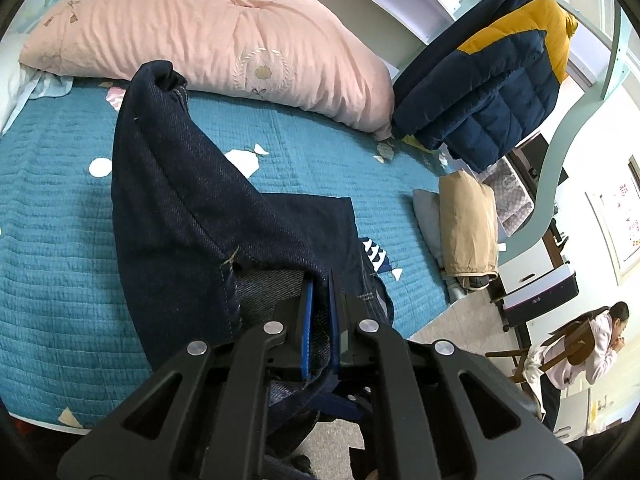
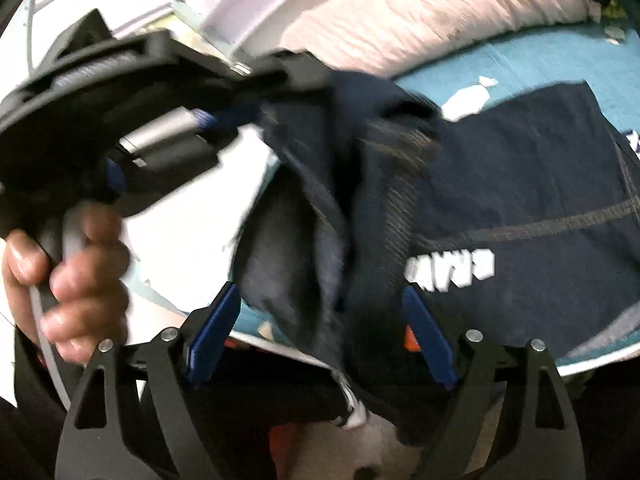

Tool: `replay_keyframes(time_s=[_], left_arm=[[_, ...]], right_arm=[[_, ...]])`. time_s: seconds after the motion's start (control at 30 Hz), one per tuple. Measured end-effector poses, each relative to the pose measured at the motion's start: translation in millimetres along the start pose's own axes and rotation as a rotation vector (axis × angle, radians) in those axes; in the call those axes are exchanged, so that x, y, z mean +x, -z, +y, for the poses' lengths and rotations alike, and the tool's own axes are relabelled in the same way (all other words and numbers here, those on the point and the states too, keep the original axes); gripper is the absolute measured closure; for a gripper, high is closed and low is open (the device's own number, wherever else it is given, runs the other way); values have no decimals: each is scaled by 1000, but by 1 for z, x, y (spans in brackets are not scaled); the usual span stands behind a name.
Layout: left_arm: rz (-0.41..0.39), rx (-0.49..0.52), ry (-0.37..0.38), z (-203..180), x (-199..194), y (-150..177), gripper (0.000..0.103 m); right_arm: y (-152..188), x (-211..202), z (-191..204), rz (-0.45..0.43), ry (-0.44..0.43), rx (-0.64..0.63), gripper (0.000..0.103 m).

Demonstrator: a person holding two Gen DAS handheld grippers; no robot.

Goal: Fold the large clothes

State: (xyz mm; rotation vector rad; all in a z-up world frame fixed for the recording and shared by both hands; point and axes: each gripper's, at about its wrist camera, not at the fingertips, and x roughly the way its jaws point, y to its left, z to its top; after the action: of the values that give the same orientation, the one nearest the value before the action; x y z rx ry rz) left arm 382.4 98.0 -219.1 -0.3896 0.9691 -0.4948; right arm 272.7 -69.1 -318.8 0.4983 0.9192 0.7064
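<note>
Dark blue jeans (image 1: 180,208) lie partly on the teal quilted bed (image 1: 52,240) and are lifted at the near edge. My left gripper (image 1: 320,280) is shut on a fold of the denim, which runs between its blue pads. In the right wrist view the jeans (image 2: 520,208) spread over the bed, with a bunched fold (image 2: 340,220) hanging between my right gripper's spread fingers. My right gripper (image 2: 320,292) is open and grips nothing. The left gripper's body (image 2: 120,120) and the hand holding it show at the left of that view.
A pink duvet (image 1: 200,32) lies along the bed's far side. A navy and yellow padded jacket (image 1: 492,80) is folded at the far right corner, with a folded beige garment (image 1: 468,228) nearer. A seated person (image 1: 580,344) and a desk are beyond the bed's right edge.
</note>
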Motion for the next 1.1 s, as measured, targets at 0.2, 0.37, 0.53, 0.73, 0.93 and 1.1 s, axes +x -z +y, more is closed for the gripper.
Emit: replay_keyframes(time_s=[0.2,0.37,0.53,0.73,0.93,1.1], left_arm=[[15,18,-18,-2,-2,-4,97],[26,25,-16,-6,1,-5,97],[15,27,-8,-6,-2,-6,97],[27,78,35,-34,13,-11,97],[60,141,93,-78,43,-16,97],[117,173,132,-119,95,-15,97]], right_arm=[[-11,21,7,-5,29,44,20],[-9,49,11,74,92,3,32],[-12,37,-18,53,107,95,91],[-17,7,-29,-29,160,107,93],[-22,-29,-52,-102,192,167,93],[-25,-55,-91,-146,247,250,93]])
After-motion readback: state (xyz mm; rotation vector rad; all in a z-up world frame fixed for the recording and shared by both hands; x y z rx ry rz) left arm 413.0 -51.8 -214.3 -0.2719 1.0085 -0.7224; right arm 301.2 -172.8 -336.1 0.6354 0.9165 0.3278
